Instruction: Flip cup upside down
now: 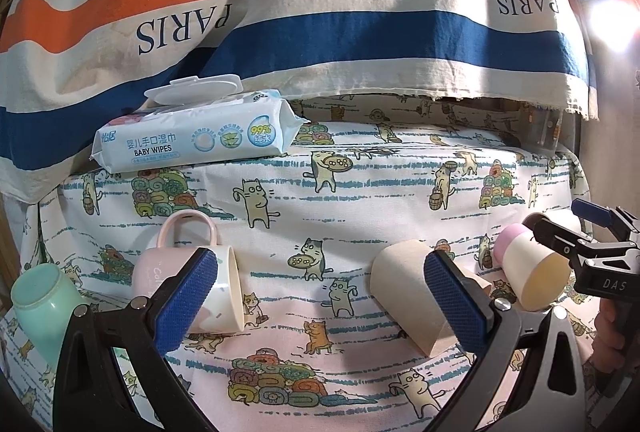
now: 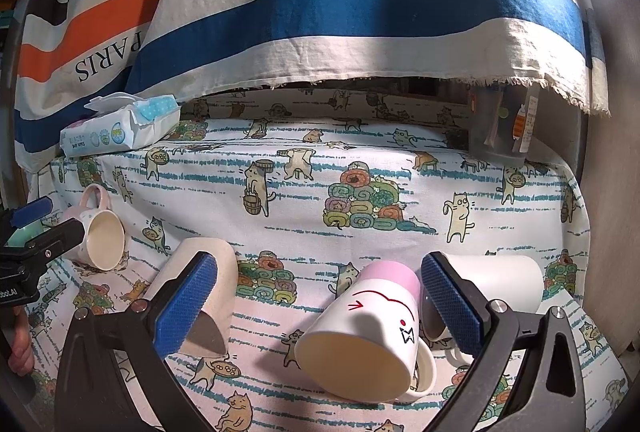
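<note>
Currently both grippers hover wide open over the cat-print surface (image 2: 360, 159), holding nothing. All cups lie on their sides, so none is flipped yet.

Right gripper (image 2: 318, 304): the pink-banded white mug (image 2: 368, 328) lies between its fingers, closer to the right finger, mouth toward the camera, handle low on the right. My read is that this is the target; the fingers straddle it, ready to close on the body. A white cup (image 2: 500, 284) lies just behind the right finger, and a beige cup (image 2: 208, 272) sits partly behind the left finger.

Left gripper (image 1: 318, 296): only bare cloth between its fingers. A pink mug with handle (image 1: 188, 264) lies behind the left finger, the beige cup (image 1: 400, 288) behind the right, and a mint-green cup (image 1: 40, 300) outside to the left. It looks parked out of the way.

A baby wipes pack (image 1: 192, 139) sits far ahead and to the left, against the striped PARIS cloth (image 1: 320, 11).

Risk: the mug's rounded wall could roll sideways as the fingers close.
</note>
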`<action>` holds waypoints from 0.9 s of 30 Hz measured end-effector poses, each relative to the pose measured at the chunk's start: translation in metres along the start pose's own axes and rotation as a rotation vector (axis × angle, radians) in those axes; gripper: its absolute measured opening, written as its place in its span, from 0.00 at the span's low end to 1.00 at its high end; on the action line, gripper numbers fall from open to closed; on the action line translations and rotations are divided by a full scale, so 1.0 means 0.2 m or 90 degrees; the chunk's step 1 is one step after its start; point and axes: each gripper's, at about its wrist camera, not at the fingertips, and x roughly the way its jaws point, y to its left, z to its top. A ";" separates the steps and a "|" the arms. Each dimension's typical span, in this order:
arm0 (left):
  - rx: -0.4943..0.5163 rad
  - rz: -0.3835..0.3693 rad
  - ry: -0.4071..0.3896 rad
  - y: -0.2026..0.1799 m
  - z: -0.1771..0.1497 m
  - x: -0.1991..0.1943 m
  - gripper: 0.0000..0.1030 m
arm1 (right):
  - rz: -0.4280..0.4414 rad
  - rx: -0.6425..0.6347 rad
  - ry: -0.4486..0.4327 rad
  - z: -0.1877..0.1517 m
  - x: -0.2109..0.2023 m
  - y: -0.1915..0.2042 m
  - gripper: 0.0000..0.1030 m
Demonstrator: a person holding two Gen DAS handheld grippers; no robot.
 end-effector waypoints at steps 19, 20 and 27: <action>-0.006 0.020 0.010 0.01 0.00 0.01 1.00 | -0.007 0.001 -0.002 0.00 0.00 -0.01 0.99; -0.005 0.020 0.010 0.01 0.00 0.01 1.00 | -0.007 0.001 -0.002 0.00 0.00 -0.01 0.99; -0.005 0.020 0.010 0.02 0.00 0.02 1.00 | -0.006 0.002 -0.001 0.00 0.00 -0.01 0.99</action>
